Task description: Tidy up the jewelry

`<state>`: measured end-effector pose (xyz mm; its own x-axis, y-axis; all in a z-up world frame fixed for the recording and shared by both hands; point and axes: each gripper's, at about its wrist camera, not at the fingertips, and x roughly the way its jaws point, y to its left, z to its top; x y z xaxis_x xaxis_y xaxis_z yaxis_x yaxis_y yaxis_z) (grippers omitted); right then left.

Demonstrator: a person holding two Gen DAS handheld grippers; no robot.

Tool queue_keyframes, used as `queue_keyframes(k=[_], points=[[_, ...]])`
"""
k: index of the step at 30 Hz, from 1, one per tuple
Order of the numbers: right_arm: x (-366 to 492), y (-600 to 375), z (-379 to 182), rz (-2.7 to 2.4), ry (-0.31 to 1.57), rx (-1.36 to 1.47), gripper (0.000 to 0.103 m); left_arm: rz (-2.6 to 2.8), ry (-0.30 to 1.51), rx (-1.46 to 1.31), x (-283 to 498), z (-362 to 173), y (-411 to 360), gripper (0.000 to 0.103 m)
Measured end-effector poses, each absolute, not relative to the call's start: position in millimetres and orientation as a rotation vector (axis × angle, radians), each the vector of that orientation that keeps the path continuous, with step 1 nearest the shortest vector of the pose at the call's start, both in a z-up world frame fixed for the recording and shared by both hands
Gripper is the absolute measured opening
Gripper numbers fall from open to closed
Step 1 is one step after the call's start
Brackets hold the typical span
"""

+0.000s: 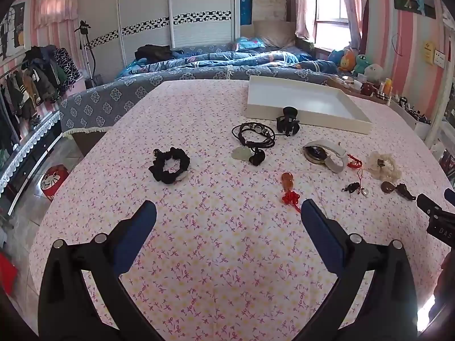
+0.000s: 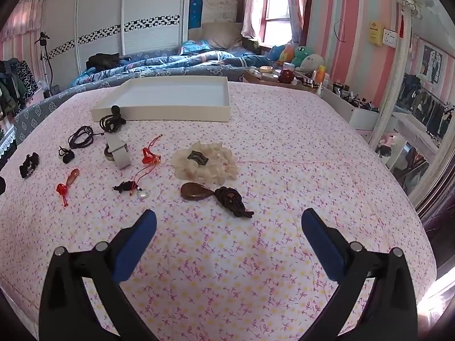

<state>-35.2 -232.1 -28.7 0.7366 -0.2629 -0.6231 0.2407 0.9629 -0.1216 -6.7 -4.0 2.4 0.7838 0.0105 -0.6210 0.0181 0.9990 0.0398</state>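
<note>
**Both grippers spread wide, jewelry not yet touched**

Our left gripper [image 1: 227, 213] hangs over bare cloth with its blue-padded fingers spread fully and nothing between them. Our right gripper [image 2: 227, 221] is the same: wide apart, empty, tilted down toward the pink floral-print cloth on the tabletop [image 2: 284, 255].

Just ahead of the right gripper lies a brown teardrop pendant with a dark knotted cord [image 2: 210, 194], smooth and glossy at the stone, lumpy at the knot. Beyond it sits a cream ruffled fabric scrunchie [image 2: 204, 163], soft and puffy. Near the left gripper's right finger is an amber bead on a red knotted cord [image 1: 290, 189]; further out are a black gathered scrunchie [image 1: 169, 164], a watch with a pale rubbery strap and round metal face [image 1: 324, 155], a coil of thin black leather cord [image 1: 254, 135] and a black plastic claw clip [image 1: 287, 121] just in front of the shallow white rectangular tray [image 1: 307, 105], which holds nothing so far.

We judge the risks as follows. The cords are thin and lie flat, so closing fingers could pinch the cloth along with them and drag neighbouring pieces. The glossy pendant may slip from the pads if gripped at its rounded edge. Trailing cords could snag other items while being carried to the tray. The red cords by the watch look partly tangled; lifting one may pull the other.
</note>
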Motion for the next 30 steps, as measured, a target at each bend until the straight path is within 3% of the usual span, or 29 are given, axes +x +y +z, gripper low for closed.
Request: queue_keyframes(k=[30], points=[[-30.5,-234.6,-36.8,-0.294,0.708,-0.023,0.102,-0.002,0.727,0.014,4.8,-9.8,10.8,0.100]])
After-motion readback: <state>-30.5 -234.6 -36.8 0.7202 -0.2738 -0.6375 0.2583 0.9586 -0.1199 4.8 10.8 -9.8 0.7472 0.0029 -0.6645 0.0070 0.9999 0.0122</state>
